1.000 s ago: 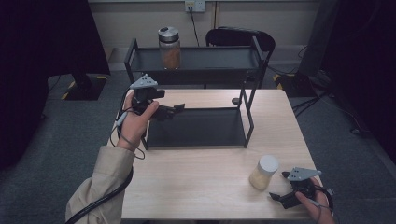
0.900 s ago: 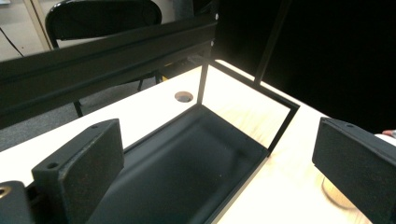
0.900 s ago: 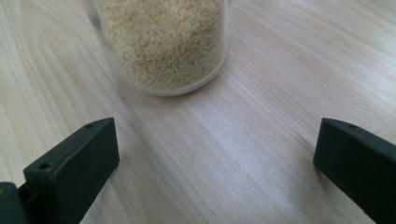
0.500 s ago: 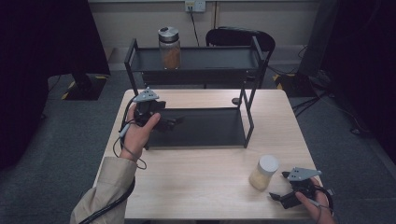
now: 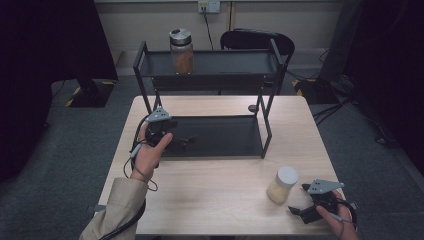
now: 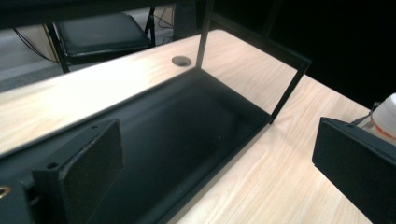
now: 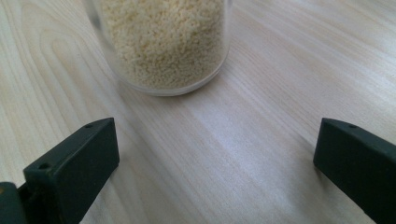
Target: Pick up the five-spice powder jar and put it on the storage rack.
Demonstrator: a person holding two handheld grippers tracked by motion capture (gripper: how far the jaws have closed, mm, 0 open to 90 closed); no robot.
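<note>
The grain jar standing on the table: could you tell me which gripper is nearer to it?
Right. The right gripper sits just beside the grain jar, jaws open toward it, not touching. The left gripper is far across the table, at the rack's lower shelf.

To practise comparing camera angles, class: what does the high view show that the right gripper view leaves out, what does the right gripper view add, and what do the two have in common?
High view alone: the black two-tier rack, a jar with a dark lid on its top shelf, a chair behind the table, and the left gripper held open over the rack's lower shelf.

Right gripper view alone: the fine pale grains inside the clear jar, seen close up.

Both: the grain jar standing on the wooden table, and the right gripper, open, just short of the jar.
</note>
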